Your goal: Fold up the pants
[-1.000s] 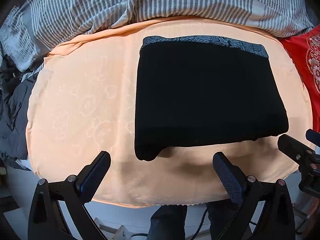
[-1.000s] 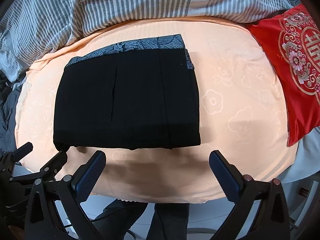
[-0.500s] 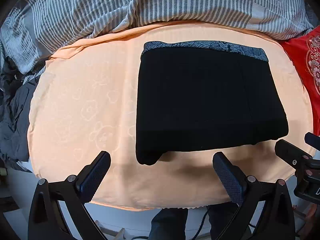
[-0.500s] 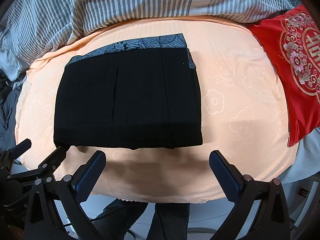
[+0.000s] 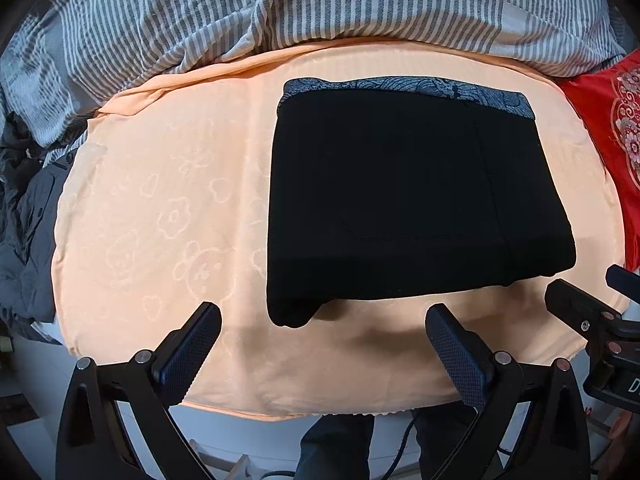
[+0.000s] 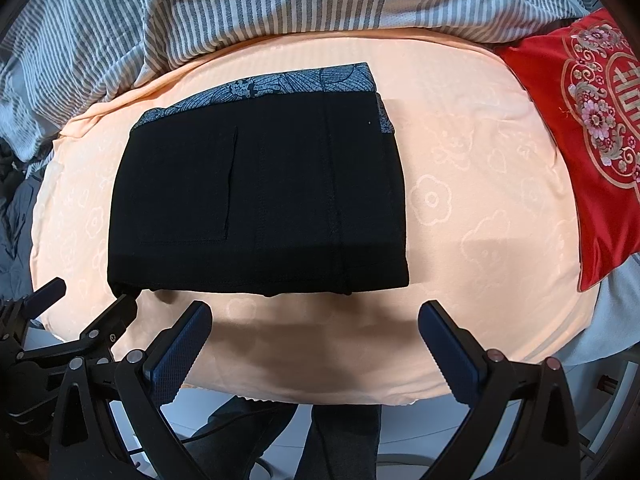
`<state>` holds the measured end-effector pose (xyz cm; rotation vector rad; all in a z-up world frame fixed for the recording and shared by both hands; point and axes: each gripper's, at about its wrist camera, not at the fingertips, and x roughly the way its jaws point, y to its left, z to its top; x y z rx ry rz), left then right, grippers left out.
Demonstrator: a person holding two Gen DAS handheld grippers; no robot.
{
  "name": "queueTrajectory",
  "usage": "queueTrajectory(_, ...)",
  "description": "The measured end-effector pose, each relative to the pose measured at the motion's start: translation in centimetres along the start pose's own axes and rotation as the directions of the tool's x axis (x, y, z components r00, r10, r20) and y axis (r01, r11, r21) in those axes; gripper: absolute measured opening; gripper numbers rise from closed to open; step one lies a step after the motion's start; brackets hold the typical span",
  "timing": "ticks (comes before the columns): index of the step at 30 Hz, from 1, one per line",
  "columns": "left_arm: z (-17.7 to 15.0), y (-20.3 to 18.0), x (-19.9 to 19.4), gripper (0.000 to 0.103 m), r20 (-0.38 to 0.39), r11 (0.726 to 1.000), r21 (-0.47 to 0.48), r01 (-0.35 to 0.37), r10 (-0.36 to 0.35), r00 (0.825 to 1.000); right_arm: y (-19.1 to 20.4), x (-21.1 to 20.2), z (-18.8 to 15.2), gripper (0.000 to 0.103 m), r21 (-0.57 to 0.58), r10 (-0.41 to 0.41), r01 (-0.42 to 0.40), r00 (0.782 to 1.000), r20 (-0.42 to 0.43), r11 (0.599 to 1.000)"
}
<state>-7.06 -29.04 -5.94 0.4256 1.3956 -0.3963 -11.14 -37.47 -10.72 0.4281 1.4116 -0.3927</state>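
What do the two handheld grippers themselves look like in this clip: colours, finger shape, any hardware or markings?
Both the left gripper and right gripper are black frames with silver rivets. Their fingers are flat, dark blue, cross-hatched pads. White lettering shows on the right gripper's body in the left view, cut off by the frame edge. No sleeves visible.

Matt black cloth pants with a printed grey waistband. Soft peach blanket, embossed with flowers and bears. Striped woven duvet. Glossy red embroidered cushion. Black plastic grippers, cross-hatched rubbery pads, metal rivets.
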Motion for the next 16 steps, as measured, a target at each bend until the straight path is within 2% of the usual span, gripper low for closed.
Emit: queueTrajectory(16, 0.35, 0.21, -0.26, 0.103, 0.032, 1.0, -0.006, -0.007, 0.007, 0.999, 0.07, 0.18, -0.15, 0.103, 0.003, -0.002, 0.002, 1.0, -0.004, 1.0)
